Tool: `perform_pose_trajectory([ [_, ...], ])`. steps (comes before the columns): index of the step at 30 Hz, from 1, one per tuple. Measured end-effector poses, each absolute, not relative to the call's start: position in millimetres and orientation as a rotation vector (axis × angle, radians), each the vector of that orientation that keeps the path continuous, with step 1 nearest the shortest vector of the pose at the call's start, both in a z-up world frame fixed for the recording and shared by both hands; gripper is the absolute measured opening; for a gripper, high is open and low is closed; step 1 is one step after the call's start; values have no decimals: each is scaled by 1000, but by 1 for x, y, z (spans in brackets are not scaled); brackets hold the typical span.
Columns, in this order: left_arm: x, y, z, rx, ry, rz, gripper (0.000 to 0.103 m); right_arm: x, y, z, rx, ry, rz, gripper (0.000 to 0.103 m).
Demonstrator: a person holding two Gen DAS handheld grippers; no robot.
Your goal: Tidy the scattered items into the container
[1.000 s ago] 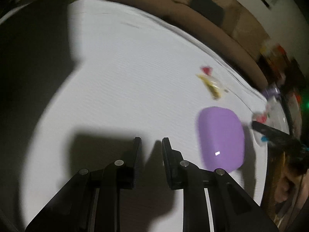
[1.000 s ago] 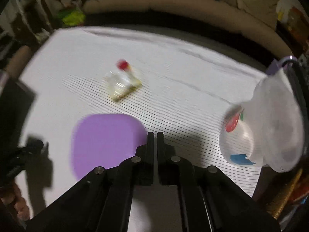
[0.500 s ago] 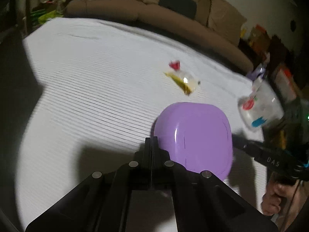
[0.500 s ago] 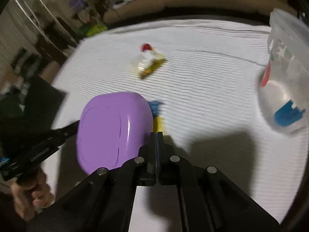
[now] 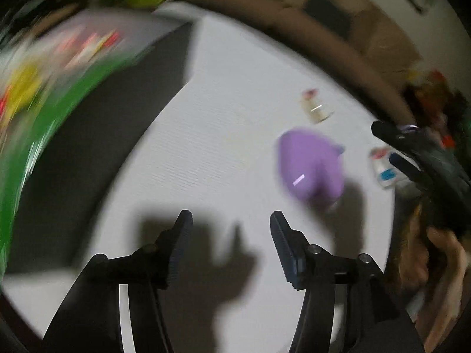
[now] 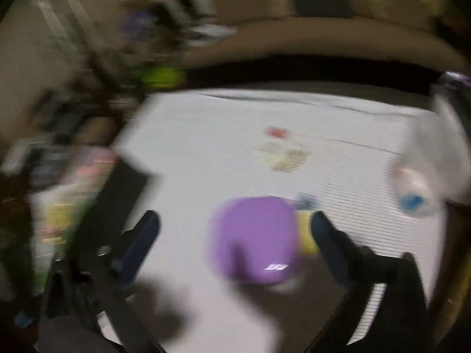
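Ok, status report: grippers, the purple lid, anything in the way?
Left gripper and right gripper opening, both empty. Purple lid on the white cloth, unheld. Nothing blocking it.

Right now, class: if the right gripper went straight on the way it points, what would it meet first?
Probably the purple lid, lying between the opening, empty right gripper jaws on the white cloth; blur leaves depth unclear.

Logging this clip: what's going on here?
A person holds a tool in each hand over a white cloth. Both tools are empty: the left tool and the right tool have jaws opening with nothing gripped. A purple lid lies on the cloth, a small packet beyond it, and a clear tub at the cloth's edge. Nothing is being carried yet.
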State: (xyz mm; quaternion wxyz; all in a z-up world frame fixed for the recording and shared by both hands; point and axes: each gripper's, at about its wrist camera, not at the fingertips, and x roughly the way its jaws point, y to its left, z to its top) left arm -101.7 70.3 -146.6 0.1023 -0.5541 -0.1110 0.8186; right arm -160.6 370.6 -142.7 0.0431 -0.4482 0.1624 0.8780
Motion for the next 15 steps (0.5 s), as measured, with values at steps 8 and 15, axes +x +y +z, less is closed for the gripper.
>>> perform_pose_trajectory([
  [8,-121,85,-148,-1641,-156,2430,68,-178,325,-206,-1496,150,2539,101],
  [15,-162,129,-169,-1315,-29,2418,49,-148,419,-229,-1313,995,2527,34],
])
